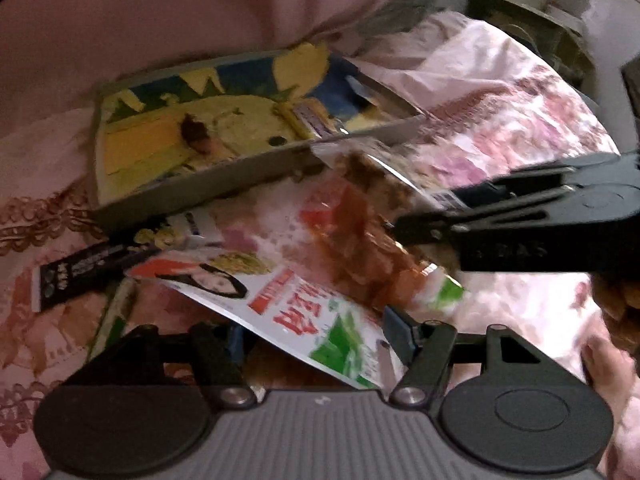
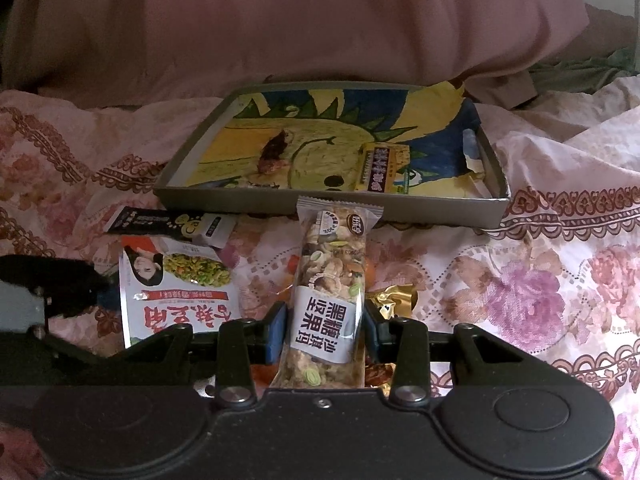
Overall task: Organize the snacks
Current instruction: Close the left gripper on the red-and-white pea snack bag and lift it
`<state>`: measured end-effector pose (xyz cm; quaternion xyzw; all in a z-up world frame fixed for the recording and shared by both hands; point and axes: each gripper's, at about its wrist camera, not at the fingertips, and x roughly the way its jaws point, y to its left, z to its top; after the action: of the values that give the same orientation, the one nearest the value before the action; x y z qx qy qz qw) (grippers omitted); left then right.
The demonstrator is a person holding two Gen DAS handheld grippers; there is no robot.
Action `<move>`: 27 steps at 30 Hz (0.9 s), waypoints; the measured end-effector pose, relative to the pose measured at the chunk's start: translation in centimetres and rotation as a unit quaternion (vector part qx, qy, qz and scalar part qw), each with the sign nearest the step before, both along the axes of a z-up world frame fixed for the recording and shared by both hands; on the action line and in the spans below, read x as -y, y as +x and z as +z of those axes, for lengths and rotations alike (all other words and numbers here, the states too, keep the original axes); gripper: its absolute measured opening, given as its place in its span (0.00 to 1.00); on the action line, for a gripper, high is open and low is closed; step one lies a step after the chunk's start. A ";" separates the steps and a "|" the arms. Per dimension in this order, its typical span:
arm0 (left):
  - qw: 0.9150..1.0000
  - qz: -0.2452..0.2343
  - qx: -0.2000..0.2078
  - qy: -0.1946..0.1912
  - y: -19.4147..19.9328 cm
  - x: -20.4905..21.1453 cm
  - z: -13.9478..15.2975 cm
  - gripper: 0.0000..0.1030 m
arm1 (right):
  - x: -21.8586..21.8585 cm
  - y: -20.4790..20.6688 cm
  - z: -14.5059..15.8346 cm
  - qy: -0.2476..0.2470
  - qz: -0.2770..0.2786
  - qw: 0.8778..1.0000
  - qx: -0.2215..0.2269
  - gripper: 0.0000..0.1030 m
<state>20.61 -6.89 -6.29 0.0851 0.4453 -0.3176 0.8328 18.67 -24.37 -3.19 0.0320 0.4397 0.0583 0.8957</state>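
Pinching the nut bar (image 2: 330, 300), your right gripper (image 2: 326, 328) faces the tray (image 2: 332, 202). Your left gripper (image 1: 316, 332) stands spread around the white pouch (image 1: 304, 304).

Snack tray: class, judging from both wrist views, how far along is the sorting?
Done: the tray already holds a yellow bar and a small dark snack. In hand: the right gripper is shut on the nut bar, just short of the tray. Left: the white pouch, between the open left gripper's fingers, the black packet and a gold-wrapped sweet.
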 end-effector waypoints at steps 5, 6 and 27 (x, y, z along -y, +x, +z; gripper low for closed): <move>0.995 0.075 -0.014 -0.066 1.5 -2.4 0.9 0.70 | -0.1 0.1 0.0 0.003 0.001 1.000 0.000 0.40; 0.992 0.089 -0.025 -0.080 1.8 -2.9 0.8 0.66 | -0.1 0.1 0.0 0.003 0.002 1.000 0.000 0.40; 0.965 0.197 -0.116 -0.131 2.7 -4.9 0.2 0.14 | -2.7 -1.0 0.0 -0.062 0.048 0.994 0.072 0.39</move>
<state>23.31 -1.94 -6.14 -0.1520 0.5013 -0.2103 0.8254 17.62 -21.67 -3.15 -0.0488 0.3783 0.0764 0.9212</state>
